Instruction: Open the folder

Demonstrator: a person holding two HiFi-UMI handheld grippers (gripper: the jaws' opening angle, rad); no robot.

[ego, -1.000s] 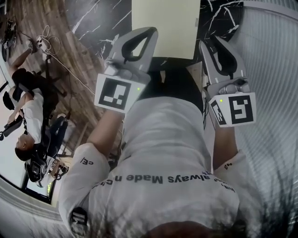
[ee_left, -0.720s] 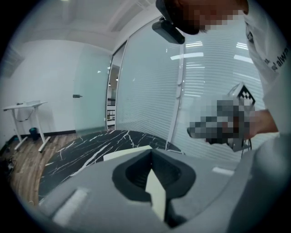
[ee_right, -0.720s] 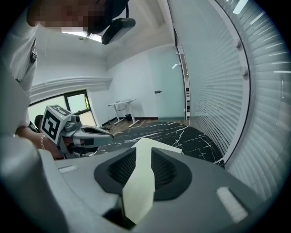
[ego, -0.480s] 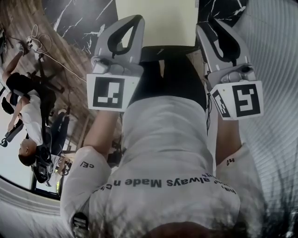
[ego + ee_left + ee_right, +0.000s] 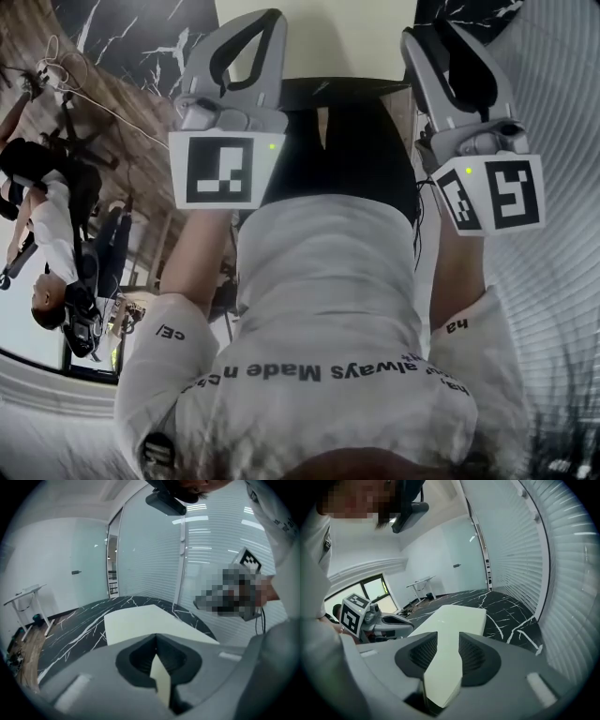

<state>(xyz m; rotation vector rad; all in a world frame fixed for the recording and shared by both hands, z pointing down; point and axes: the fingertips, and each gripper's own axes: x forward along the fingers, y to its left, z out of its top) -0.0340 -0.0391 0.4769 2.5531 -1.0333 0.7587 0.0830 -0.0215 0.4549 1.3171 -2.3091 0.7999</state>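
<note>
Black marble table [image 5: 150,28] carries the cream folder [image 5: 457,613], lying flat and closed just ahead of both tongs. The right gripper [image 5: 447,635] has just been opening its jaws, with nothing but air between them. The left gripper [image 5: 155,638] is clenched tip to tip and empty. The likely trouble is that the cover sits flush on slick stone, so a jaw may shove the whole folder or pinch both covers together. The gripper views show the folder's full length, while the head view catches only its near edge.

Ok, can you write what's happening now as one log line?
left gripper: shut, empty | right gripper: jaws just been opening, nothing between them | folder: flat on table, unopened
</note>
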